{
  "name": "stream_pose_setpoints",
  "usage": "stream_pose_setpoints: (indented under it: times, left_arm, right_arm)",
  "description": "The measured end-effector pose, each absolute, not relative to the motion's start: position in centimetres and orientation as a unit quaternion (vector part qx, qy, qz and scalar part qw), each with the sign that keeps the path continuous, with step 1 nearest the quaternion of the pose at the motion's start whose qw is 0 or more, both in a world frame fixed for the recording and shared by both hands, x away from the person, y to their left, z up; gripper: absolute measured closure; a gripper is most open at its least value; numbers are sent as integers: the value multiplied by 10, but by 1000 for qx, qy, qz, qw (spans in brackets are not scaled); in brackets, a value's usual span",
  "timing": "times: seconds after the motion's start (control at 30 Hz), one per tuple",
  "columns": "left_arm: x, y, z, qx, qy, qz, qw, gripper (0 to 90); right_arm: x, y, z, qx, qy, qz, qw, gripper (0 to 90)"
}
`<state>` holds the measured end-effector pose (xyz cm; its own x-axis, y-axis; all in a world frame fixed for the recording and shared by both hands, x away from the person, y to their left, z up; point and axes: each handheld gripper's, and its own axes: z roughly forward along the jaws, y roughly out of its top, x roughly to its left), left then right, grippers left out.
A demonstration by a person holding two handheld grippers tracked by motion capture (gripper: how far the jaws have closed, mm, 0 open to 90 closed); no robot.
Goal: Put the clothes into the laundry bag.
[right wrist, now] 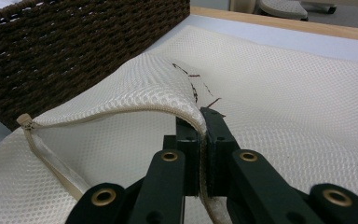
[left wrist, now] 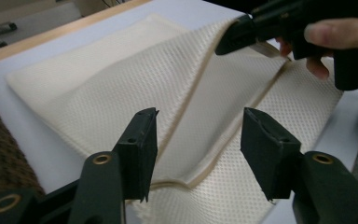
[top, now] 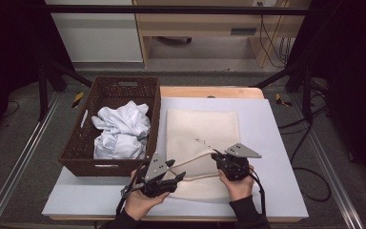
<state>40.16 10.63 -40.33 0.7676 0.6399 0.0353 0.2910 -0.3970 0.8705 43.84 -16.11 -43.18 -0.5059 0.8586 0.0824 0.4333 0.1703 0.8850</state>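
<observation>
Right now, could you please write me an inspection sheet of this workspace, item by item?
Surface: pale board on a wooden table.
Job's things: cream mesh bag, its zipper edge lifted.
Clutter: wicker basket holding white cloth.
Grippers: left gripper open above the bag's near edge; right gripper shut on the zipper edge.
Cables: black, on the floor at right.
Surroundings: dark frame, pale cabinets behind.

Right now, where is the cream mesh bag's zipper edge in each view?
High view: the zipper edge arcs between the two grippers, low centre.
Left gripper view: it runs diagonally from between the open jaws up to the right gripper.
Right gripper view: it curves from the left end into the shut jaws at centre.
Shared landmark: the brown wicker basket.
</observation>
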Motion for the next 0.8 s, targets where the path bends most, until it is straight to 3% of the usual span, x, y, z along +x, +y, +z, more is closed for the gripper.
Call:
stream_pose_setpoints:
  times: [0.8]
  left_arm:
    - [454,167,-345,793,307,244,466,251]
  right_arm:
    - [439,-165,-432,445,730,468,224,869]
